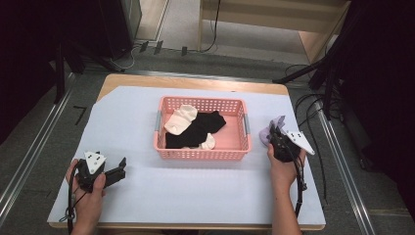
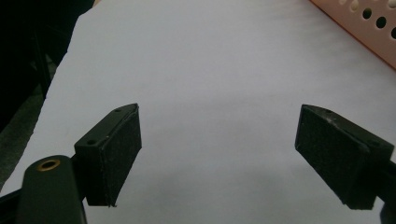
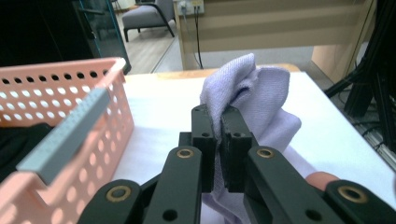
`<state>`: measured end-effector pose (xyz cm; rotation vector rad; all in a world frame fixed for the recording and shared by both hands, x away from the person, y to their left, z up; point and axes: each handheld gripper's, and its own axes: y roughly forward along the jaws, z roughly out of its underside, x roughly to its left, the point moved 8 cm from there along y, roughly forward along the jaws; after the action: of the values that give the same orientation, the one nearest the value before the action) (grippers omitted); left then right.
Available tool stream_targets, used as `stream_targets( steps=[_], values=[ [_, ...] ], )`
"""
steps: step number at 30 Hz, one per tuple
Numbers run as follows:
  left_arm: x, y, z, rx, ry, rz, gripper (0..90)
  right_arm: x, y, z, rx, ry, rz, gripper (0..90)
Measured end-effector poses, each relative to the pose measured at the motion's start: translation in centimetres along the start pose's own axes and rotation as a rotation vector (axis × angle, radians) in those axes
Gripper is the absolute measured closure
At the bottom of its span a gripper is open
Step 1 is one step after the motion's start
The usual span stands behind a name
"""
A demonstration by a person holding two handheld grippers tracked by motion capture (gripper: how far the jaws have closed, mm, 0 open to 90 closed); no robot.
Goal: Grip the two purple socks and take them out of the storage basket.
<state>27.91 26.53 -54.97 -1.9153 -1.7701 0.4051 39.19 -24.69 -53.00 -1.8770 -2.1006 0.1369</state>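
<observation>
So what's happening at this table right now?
A person is sorting socks with a hand-held tool in each hand. The right tool is shut on a lavender sock, held just right of the pink basket. The basket already holds a black sock and cream socks. The left tool rests open over the white table cover, holding nothing.

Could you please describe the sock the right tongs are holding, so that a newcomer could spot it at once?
Start at the pink basket in the middle of the white-covered table. Just past its right end, the right tongs pinch a crumpled lilac sock. The socks lying inside the basket are cream or black.
</observation>
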Motion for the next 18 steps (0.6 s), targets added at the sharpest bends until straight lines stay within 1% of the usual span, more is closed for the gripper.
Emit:
stream_targets(
  steps=[3, 4, 5, 6, 7, 9, 10, 11, 12, 14, 17, 18],
  values=[
    [0.0, 0.0, 0.0, 0.001, 0.002, -0.001, 15.4, 0.0, 0.0, 0.4, 0.012, 0.022, -0.019, 83.0],
    [0.0, 0.0, 0.0, -0.001, 0.000, 0.001, 15.4, 0.2, 0.0, 0.5, 0.017, 0.043, -0.031, 80.4],
    [0.0, 0.0, 0.0, 0.000, 0.001, 0.000, 15.4, 0.3, -0.1, 0.5, 0.017, 0.061, -0.045, 76.5],
    [0.0, 0.0, 0.0, 0.000, 0.001, 0.002, 15.4, 0.5, -0.2, 0.4, 0.015, 0.080, -0.069, 70.6],
    [0.0, 0.0, 0.0, -0.001, 0.000, 0.001, 15.4, 0.7, -0.2, 0.3, 0.011, 0.094, -0.082, 63.6],
    [0.0, 0.0, 0.0, -0.002, -0.002, 0.001, 15.4, 0.9, -0.4, 0.2, 0.000, 0.075, -0.084, 53.1],
    [0.0, 0.0, 0.0, -0.001, -0.002, 0.001, 15.4, 1.1, -0.5, 0.1, -0.001, 0.073, -0.087, 50.1],
    [0.0, 0.0, 0.0, -0.002, -0.003, 0.000, 15.4, 1.1, -0.6, 0.1, -0.002, 0.055, -0.088, 47.2],
    [0.0, 0.0, 0.0, -0.002, -0.003, 0.000, 15.4, 1.2, -0.8, 0.1, 0.003, 0.048, -0.089, 45.3],
    [0.0, -0.1, 0.0, 0.003, -0.004, 0.001, 15.4, 1.3, -1.2, 0.1, 0.009, 0.050, -0.096, 42.3],
    [0.1, 0.0, 0.0, -0.004, -0.003, 0.003, 15.4, 1.6, -2.0, 0.1, 0.006, 0.063, -0.144, 33.8],
    [0.1, 0.0, 0.0, -0.001, -0.002, 0.002, 15.4, 1.6, -2.3, 0.1, 0.005, 0.058, -0.148, 32.6]
  ],
)
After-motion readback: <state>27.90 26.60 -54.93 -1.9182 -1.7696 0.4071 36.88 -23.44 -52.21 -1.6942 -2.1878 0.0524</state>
